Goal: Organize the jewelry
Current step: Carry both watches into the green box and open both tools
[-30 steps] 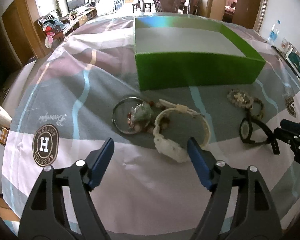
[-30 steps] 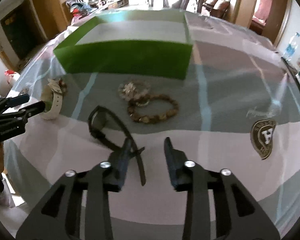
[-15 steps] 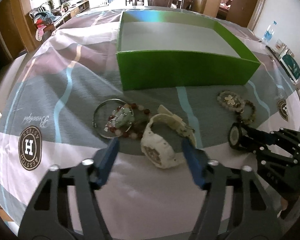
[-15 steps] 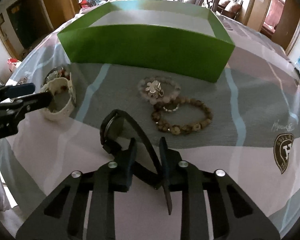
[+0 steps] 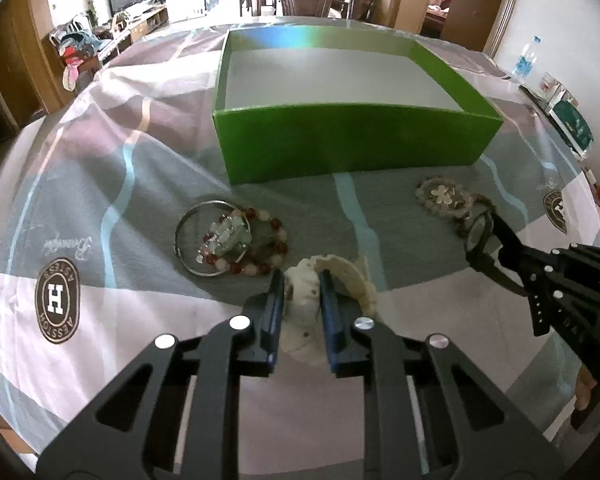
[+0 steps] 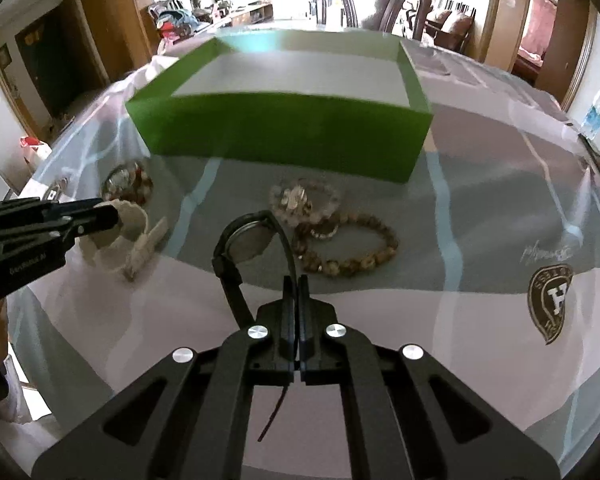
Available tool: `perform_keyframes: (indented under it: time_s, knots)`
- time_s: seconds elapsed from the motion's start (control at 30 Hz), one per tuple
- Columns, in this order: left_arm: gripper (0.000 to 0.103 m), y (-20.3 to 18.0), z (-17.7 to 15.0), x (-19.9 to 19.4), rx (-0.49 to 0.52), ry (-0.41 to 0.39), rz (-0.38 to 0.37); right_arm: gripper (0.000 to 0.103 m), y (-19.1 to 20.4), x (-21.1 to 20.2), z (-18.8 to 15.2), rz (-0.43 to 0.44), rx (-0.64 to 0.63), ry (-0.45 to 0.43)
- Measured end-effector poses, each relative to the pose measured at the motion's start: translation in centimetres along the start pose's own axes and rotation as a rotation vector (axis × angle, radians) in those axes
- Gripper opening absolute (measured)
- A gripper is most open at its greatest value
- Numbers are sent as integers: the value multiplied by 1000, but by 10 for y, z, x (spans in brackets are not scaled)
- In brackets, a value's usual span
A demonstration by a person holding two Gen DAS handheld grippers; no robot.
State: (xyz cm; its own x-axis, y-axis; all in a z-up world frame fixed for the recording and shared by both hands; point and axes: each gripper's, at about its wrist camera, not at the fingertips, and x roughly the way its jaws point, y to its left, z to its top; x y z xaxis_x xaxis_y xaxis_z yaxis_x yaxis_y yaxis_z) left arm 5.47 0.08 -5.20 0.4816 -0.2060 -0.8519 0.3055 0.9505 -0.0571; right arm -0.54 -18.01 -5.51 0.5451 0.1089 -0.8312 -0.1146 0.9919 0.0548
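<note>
- Before the green box (image 5: 352, 140), in the left wrist view, the left gripper (image 5: 302, 280) is closing its blue-padded jaws on a cream-white watch (image 5: 324, 288) lying on the tablecloth (image 5: 100, 184). Left of the watch sit a silver bangle (image 5: 188, 232) and a red-and-white bead bracelet (image 5: 260, 248). Round brown crests on the cloth bear a large "H".
- Nearer than the box, in the right wrist view, the right gripper (image 6: 296, 284) is clenched on the strap of a black watch (image 6: 248, 240). Just right lie a brown bead bracelet (image 6: 352, 252) and a clear flower bracelet (image 6: 304, 200).
</note>
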Motion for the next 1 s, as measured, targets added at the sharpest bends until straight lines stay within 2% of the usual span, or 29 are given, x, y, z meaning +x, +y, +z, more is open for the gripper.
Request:
perform_keyframes:
  time_s: [0.23,0.37,0.47,0.6,0.67,0.77,0.83,1.0]
  knots:
    - [18,2,-5,-3,-3,1,-12,2,1,-2,1,6,8,-6]
    - [18,2,-4,-13,-3,-23,-27,2,1,-1,3,15,13,-6]
    - [18,4,4,-26,4,-56,-41,2,0,-12,15,9,18,-47]
    - [17,5,33,-49,20,-137,-33,2,-5,-32,46,-3,13,-131]
    - [18,6,59,-60,25,-201,-15,2,-9,-38,68,-14,17,-168]
    - [18,6,97,-58,26,-251,25,2,-17,-33,108,-35,24,-192]
    - [18,7,126,-41,18,-245,24,2,-23,-13,130,-63,32,-176]
    - [18,10,156,9,-6,-187,59,2,-39,50,150,-63,100,-56]
